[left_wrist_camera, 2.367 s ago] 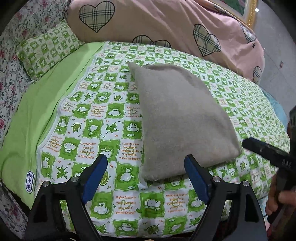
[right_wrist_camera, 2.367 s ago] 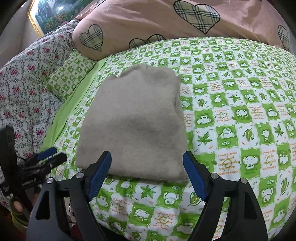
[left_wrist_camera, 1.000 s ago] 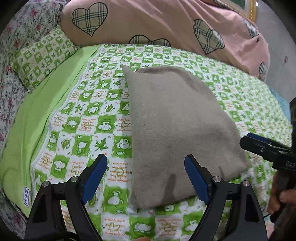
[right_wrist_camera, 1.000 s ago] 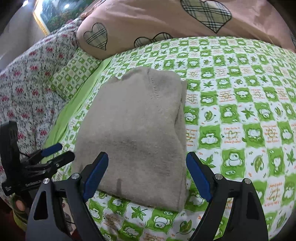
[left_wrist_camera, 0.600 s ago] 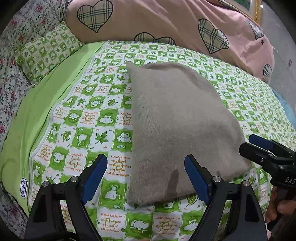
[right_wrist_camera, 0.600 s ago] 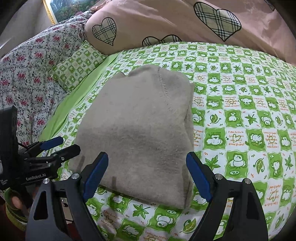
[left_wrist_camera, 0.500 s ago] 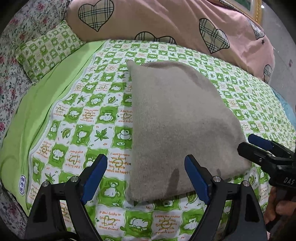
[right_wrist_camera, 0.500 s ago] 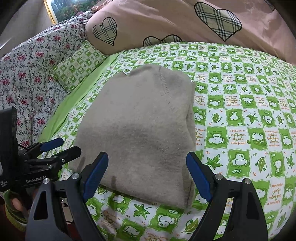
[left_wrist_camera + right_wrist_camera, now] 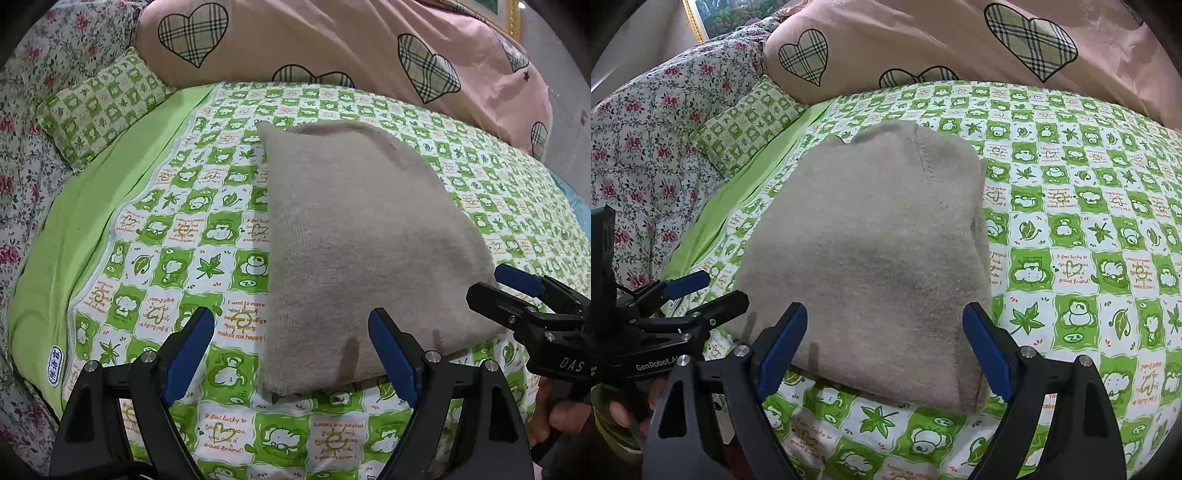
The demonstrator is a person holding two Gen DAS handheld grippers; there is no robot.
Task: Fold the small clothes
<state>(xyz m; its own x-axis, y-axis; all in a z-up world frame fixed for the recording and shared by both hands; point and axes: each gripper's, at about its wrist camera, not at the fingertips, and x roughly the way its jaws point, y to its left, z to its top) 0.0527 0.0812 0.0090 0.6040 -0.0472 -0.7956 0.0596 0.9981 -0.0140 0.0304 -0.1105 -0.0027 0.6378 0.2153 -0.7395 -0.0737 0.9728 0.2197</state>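
A folded grey knit garment (image 9: 354,236) lies flat on the green-and-white checked bedsheet (image 9: 207,236); it also shows in the right wrist view (image 9: 882,251). My left gripper (image 9: 291,350) is open and empty, hovering just before the garment's near left corner. My right gripper (image 9: 886,347) is open and empty over the garment's near right edge. In the left wrist view the right gripper (image 9: 509,288) sits at the garment's right corner. In the right wrist view the left gripper (image 9: 705,291) sits at the garment's left edge. Neither touches the cloth.
A pink duvet with plaid hearts (image 9: 332,48) is piled at the back of the bed. A small checked pillow (image 9: 99,107) and a floral quilt (image 9: 646,155) lie to the left. A plain green sheet strip (image 9: 85,221) runs along the left side.
Both grippers drifted slightly near the garment's front edge and stayed open. The garment has not moved.
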